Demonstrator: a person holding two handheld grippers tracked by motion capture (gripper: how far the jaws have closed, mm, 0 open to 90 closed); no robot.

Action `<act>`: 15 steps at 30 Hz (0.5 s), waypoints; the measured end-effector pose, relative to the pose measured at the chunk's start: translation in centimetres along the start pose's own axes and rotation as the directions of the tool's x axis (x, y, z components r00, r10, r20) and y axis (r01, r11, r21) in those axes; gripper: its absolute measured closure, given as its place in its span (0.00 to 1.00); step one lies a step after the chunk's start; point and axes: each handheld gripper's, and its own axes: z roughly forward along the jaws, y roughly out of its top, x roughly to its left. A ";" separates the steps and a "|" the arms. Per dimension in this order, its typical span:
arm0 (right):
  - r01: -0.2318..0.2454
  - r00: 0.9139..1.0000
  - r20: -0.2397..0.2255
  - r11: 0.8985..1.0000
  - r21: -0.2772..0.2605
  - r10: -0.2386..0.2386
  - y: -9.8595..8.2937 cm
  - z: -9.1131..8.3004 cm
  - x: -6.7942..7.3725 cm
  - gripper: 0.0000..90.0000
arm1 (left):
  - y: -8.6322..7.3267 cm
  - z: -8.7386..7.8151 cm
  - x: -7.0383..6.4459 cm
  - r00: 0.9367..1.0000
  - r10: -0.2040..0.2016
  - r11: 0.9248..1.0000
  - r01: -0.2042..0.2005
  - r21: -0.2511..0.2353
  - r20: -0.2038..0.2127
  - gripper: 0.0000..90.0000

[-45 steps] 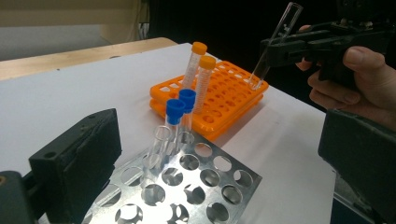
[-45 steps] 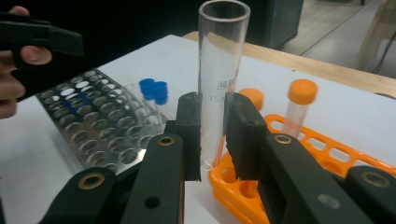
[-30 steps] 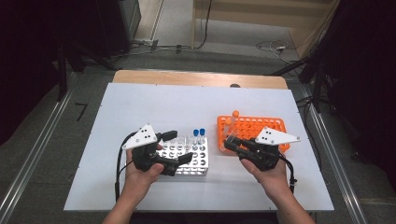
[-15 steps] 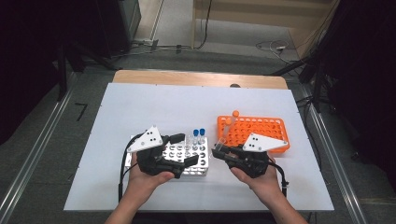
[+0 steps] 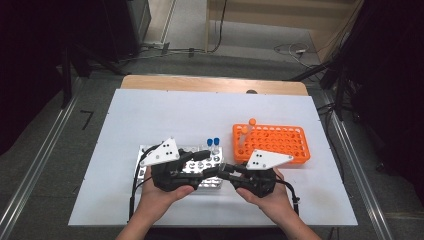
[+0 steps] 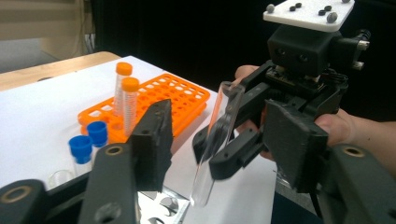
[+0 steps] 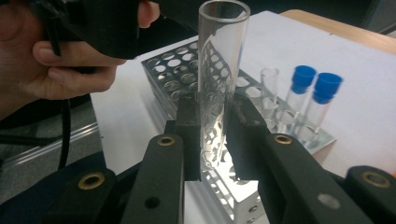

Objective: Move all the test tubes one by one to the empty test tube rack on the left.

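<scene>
Both tools have drawn together since a second ago, meeting over the metal rack (image 5: 177, 172) at the front of the worktop (image 5: 150, 115). We see the right tool (image 7: 212, 135) pinching a clear open tube (image 7: 217, 79), held upright above the rack's near edge, seemingly for a handover. The left tool (image 6: 219, 140) stands spread, its jaws either side of the tube without touching. Two blue-capped tubes (image 5: 213, 146) stand at the rack's far corner; the orange rack (image 5: 272, 142) sits beside it.
</scene>
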 end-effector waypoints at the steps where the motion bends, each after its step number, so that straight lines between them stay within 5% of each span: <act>1: 0.001 1.000 -0.006 1.000 0.005 -0.001 0.0 0.1 0.2 0.82 | 0.0 0.1 -0.1 1.000 0.001 1.000 -0.001 0.005 0.006 0.53; 15: 0.021 0.999 -0.037 1.000 0.021 -0.020 0.1 0.7 1.3 0.82 | -0.4 1.2 -0.6 1.000 0.022 0.998 -0.023 0.066 0.022 0.77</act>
